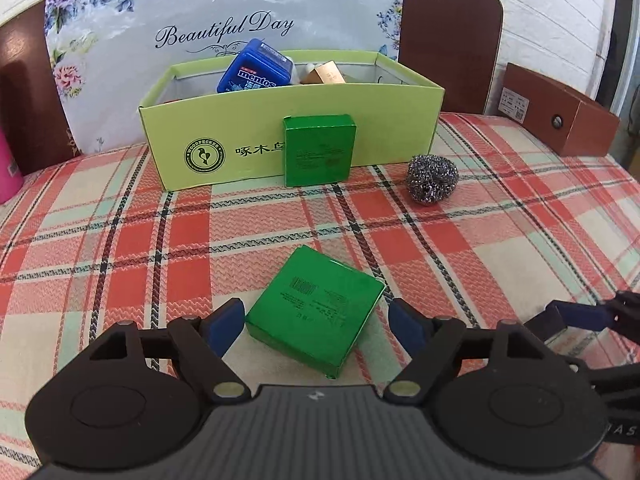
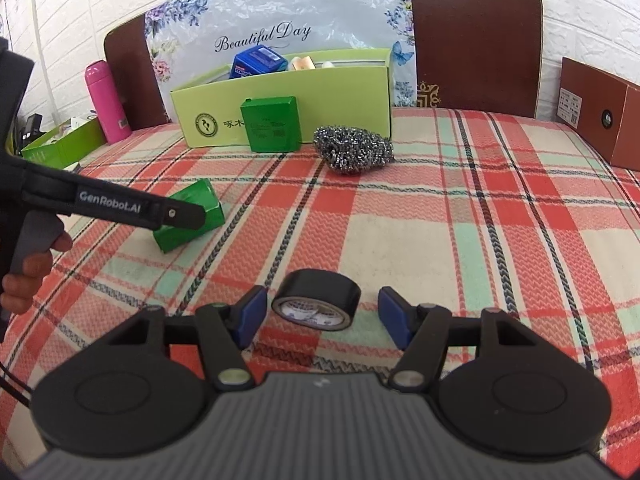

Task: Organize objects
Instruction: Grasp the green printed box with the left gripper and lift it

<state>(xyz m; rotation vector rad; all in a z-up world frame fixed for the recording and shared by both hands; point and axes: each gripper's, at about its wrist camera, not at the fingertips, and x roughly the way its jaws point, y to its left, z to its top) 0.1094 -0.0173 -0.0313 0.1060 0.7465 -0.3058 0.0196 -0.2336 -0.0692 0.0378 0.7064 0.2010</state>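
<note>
Alignment: we see the flat green box (image 1: 316,312) at twelve o'clock between the wide-open, empty left gripper (image 1: 316,320) pads, rotated diagonally.

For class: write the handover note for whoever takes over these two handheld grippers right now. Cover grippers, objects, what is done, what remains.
Left gripper: open, flat green box between its pads, not gripped.
Right gripper: open around the black tape roll, not gripped.
Done: blue Mentos tub and some small items sit in the light-green box.
Left: both of these, the second green box leaning on its front wall, and the steel scourer beside it.
</note>
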